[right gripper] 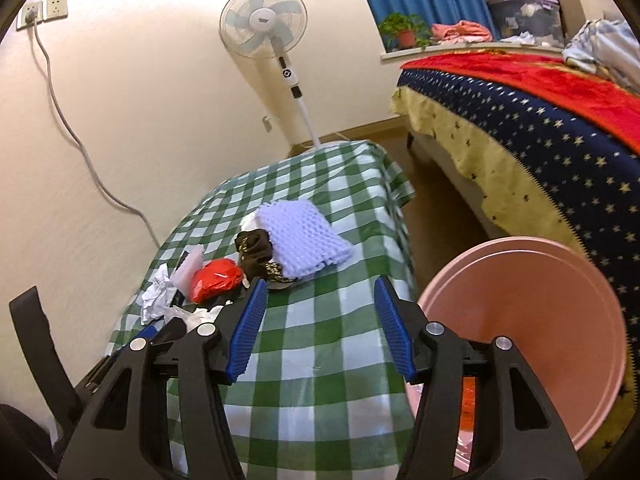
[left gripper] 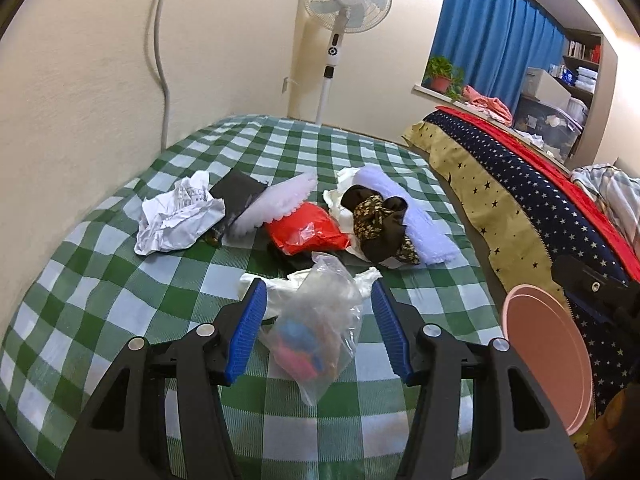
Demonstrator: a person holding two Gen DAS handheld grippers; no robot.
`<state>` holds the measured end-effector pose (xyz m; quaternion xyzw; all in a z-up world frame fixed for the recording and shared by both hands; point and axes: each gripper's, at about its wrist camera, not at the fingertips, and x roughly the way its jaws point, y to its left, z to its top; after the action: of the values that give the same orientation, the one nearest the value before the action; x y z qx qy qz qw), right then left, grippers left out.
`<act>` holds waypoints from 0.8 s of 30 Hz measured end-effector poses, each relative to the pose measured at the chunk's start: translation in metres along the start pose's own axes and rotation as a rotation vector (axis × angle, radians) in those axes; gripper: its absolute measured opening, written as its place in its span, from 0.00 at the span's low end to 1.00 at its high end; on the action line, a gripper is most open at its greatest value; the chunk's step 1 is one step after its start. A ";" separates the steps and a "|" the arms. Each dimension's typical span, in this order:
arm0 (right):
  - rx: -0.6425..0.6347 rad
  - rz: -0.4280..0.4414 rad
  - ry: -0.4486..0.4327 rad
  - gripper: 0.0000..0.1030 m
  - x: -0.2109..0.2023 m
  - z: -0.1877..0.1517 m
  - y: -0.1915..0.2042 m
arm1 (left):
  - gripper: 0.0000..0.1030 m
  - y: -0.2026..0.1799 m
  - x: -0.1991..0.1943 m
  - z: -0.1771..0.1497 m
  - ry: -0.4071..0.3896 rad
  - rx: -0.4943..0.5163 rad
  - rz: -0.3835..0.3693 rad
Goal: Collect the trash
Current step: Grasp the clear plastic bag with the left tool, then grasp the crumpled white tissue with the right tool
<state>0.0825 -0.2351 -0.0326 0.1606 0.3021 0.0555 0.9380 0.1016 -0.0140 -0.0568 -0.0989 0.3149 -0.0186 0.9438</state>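
Between open left gripper (left gripper: 318,300) fingers: clear bag (left gripper: 320,332).

Both tongs look alike — the left tongs (left gripper: 318,328) and right tongs (right gripper: 320,326) have black angular frames, round silver screws and ribbed blue pads (left gripper: 246,332).

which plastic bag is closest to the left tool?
The clear plastic bag, lying between the open left tool fingers. The red plastic bag sits farther back in the pile.
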 end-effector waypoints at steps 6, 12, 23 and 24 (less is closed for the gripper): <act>-0.004 0.055 0.034 0.53 0.019 -0.002 0.012 | 0.25 0.005 0.009 0.000 0.041 -0.013 -0.009; -0.011 0.120 0.090 0.53 0.043 -0.010 0.030 | 0.19 0.019 -0.005 0.001 0.017 -0.078 0.014; -0.037 0.179 0.178 0.53 0.081 -0.025 0.062 | 0.19 0.047 -0.015 0.006 -0.023 -0.092 0.142; -0.036 0.181 0.182 0.53 0.085 -0.027 0.064 | 0.19 0.049 -0.015 0.006 -0.022 -0.095 0.146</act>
<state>0.1353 -0.1509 -0.0782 0.1644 0.3691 0.1595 0.9007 0.0920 0.0370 -0.0528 -0.1208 0.3112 0.0664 0.9403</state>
